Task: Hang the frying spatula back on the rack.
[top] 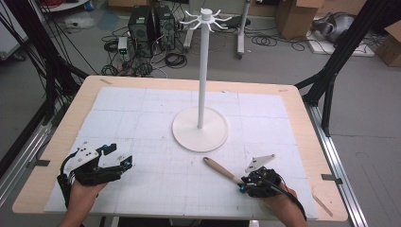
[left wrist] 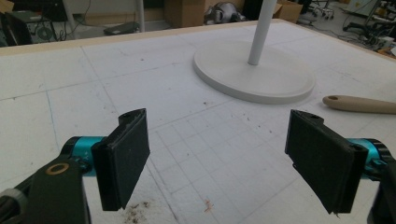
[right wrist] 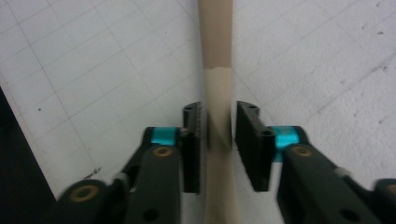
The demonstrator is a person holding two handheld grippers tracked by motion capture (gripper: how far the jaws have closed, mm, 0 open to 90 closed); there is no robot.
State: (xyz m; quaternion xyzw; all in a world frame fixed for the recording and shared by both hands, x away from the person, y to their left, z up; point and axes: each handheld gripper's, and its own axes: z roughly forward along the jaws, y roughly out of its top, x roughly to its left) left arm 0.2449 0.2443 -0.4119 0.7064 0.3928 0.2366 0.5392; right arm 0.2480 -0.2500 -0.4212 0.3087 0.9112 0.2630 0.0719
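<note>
- Right gripper [right wrist: 218, 109] jaws nearest the lens, straddling the utensil handle [right wrist: 215, 46]; a thin gap on each side of the handle, so slack around it, not pressing.
- Handle runs straight up between the pads, lined up with the jaws. Looks like a grip centred on the shaft for a clean lift or set-down.
- Two-tone handle: paler near the jaws, tan farther out. Working end under the gripper and hand, kind not readable.
- From the high view: lies flat on the white grid mat [top: 142, 118], front right, angled towards the stand; free end just short of the stand base [top: 201, 135], not touching.
- Hole in the free tip clear in the left gripper view, probably for hanging.
- Left gripper [left wrist: 219, 115] wide open, nothing between the pads, parked low over the mat at front left, well apart from the utensil. Likely on standby, out of the right hand's way.
- White stand mid-table: round base, thin upright pole, ring of hooks [top: 206, 19] on top, all bare.
- Judgement: hanging the utensil from a hook by the tip hole; not yet lifted.
- Wooden table [top: 61, 142] under the mat.
</note>
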